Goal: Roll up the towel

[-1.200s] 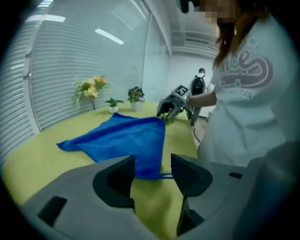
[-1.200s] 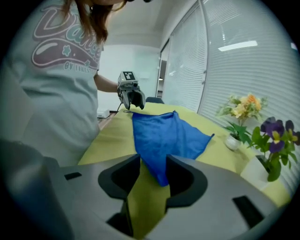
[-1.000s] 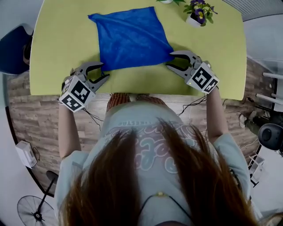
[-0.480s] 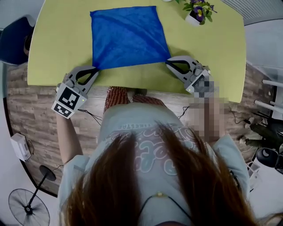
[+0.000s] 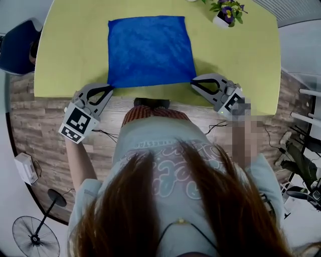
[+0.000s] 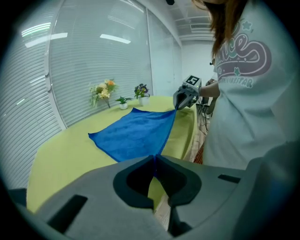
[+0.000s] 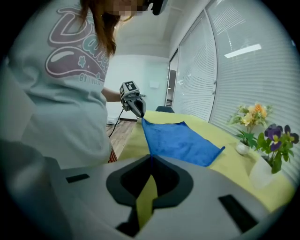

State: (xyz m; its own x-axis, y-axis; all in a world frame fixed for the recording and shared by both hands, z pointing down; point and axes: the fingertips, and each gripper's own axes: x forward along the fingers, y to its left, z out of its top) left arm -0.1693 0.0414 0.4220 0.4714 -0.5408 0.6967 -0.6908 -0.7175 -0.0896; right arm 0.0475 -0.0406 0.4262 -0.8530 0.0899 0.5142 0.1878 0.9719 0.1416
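Observation:
A blue towel (image 5: 150, 50) lies flat and square on the yellow-green table (image 5: 75, 45). My left gripper (image 5: 110, 87) is shut on the towel's near left corner, at the table's front edge. My right gripper (image 5: 193, 82) is shut on the near right corner. In the left gripper view the towel (image 6: 136, 133) stretches away from the closed jaw tips of the left gripper (image 6: 153, 158), and the right gripper (image 6: 183, 98) shows beyond it. The right gripper view shows the towel (image 7: 180, 140) running from my right gripper (image 7: 150, 157) to the left gripper (image 7: 136, 105).
A white pot of purple flowers (image 5: 224, 15) stands at the table's far right, with more small flower pots (image 6: 123, 101) along the window side. A dark chair (image 5: 15, 47) is at the left of the table. The person stands close against the table's front edge.
Both grippers were open beside the towel's near corners; now each is shut on a corner. The towel has been drawn toward the front edge and pulled square.

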